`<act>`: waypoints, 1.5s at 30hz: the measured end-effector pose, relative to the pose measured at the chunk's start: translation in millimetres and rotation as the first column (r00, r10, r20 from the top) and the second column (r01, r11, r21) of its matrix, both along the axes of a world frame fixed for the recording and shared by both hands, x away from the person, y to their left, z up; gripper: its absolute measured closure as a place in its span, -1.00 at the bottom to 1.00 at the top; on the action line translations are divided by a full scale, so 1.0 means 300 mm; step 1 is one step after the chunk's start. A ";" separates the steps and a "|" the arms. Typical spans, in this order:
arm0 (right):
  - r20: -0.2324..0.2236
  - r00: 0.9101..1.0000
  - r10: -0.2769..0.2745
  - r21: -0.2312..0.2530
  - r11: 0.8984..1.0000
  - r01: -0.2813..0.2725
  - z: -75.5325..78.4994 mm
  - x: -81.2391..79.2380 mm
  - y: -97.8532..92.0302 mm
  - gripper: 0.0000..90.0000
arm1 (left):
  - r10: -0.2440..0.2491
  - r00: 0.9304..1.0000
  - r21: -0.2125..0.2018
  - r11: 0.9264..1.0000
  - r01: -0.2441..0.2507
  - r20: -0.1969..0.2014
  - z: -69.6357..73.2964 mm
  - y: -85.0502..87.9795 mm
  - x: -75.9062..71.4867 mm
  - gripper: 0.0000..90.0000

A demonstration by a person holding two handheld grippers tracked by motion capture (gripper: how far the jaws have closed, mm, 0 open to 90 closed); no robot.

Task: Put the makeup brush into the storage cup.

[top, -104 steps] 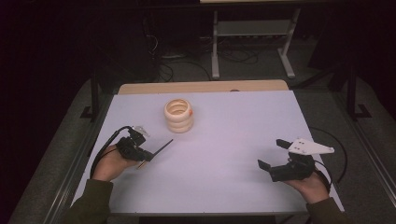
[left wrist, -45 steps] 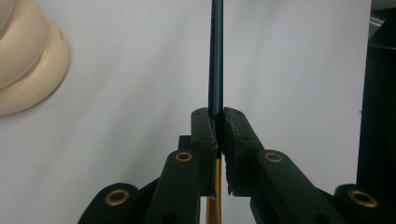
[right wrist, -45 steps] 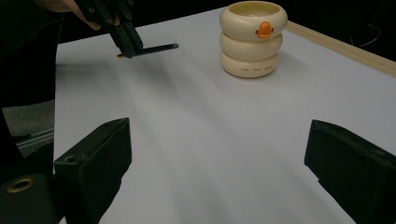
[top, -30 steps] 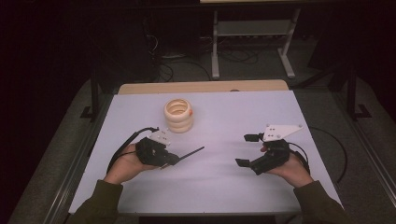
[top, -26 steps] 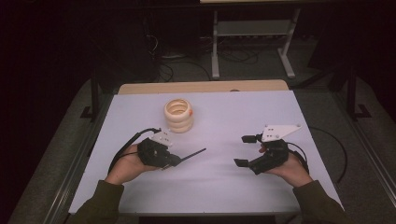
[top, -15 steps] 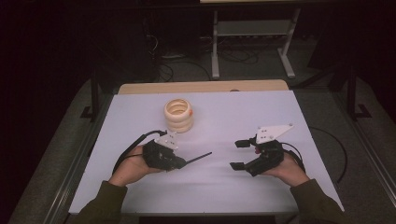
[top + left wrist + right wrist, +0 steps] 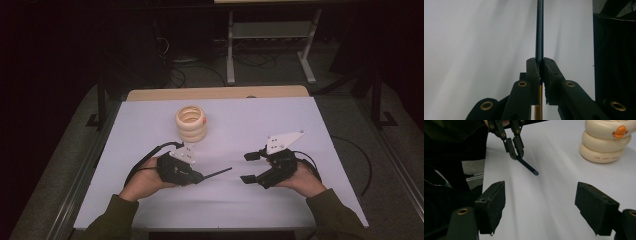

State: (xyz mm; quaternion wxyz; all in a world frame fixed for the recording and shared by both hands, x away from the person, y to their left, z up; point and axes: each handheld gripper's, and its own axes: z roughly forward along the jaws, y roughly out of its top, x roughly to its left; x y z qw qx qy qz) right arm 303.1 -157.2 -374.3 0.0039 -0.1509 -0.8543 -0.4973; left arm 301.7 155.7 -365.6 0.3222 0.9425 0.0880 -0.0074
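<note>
The left gripper sat near the middle of the white table, held in the person's left hand, and its jaws were clenched on a thin dark stick that jutted out past them toward the right gripper. In the left gripper view the two black pads pressed flat against the stick from both sides, and the shaft ran straight up out of the jaws over the pale tabletop; a short gold-coloured stretch of it showed below the pads. The right gripper, held in the person's right hand, faced the left one across a gap, with the free tip of the stick between the two and touching neither jaw of the right one. Its jaws had just been closing, yet they stood well apart with nothing between them. In the right gripper view the two pads flanked bare table, and farther off the left gripper gripped the stick, whose blunt end pointed down toward the camera. A cream stack of rings stood upright on the far side of the table, near the left gripper but clear of it, and bore a small orange mark.
</note>
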 end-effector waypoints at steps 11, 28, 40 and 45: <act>-0.019 0.997 0.072 0.011 0.997 -0.071 -0.015 0.015 0.039 -0.22 | -0.027 1.000 0.000 1.000 0.027 0.004 -0.003 -0.016 -0.008 0.86; -0.040 0.988 0.151 -0.016 0.988 -0.151 -0.036 0.032 0.112 0.17 | -0.047 0.999 0.003 0.999 0.047 0.003 -0.012 -0.032 -0.014 0.85; -0.042 0.986 0.164 -0.032 0.986 -0.165 -0.044 0.032 0.121 0.49 | -0.056 0.998 -0.002 0.998 0.056 0.005 -0.009 -0.035 -0.018 0.86; -0.044 0.984 0.172 -0.038 0.984 -0.174 -0.045 0.029 0.124 0.56 | -0.062 0.998 -0.001 0.998 0.062 0.010 -0.009 -0.038 -0.019 0.86</act>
